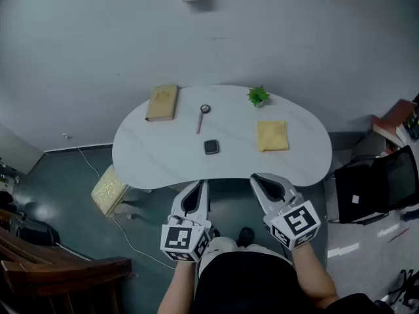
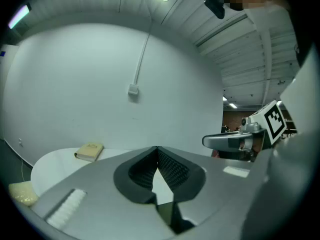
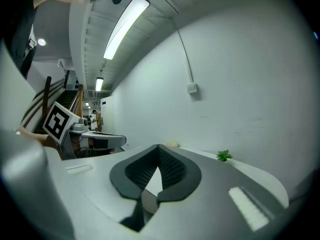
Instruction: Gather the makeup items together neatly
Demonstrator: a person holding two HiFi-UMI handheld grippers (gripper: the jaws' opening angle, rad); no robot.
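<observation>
Compact point(image 1: 210, 147): small, dark, rounded square; lies flat near the middle of the white table point(image 1: 150, 156), toward its near edge.
Wand point(image 1: 201, 120): thin pinkish stick with a round ringed head at its far end; lies flat just behind the compact, not touching it.
Tan case point(image 1: 162, 103): flat rectangle at the far-left edge, well apart.
Yellow pad point(image 1: 272, 136): flat square, right side, alone.

The left grey two-jaw gripper point(image 1: 198, 187) and the right grey two-jaw gripper point(image 1: 260, 178) are held side by side in front of the torso, apart from each other, both pointed forward and slightly below level. Each pair of jaws is closed tip to tip, empty. The forearms point(image 1: 313, 279) are drawn in close to the body.
</observation>
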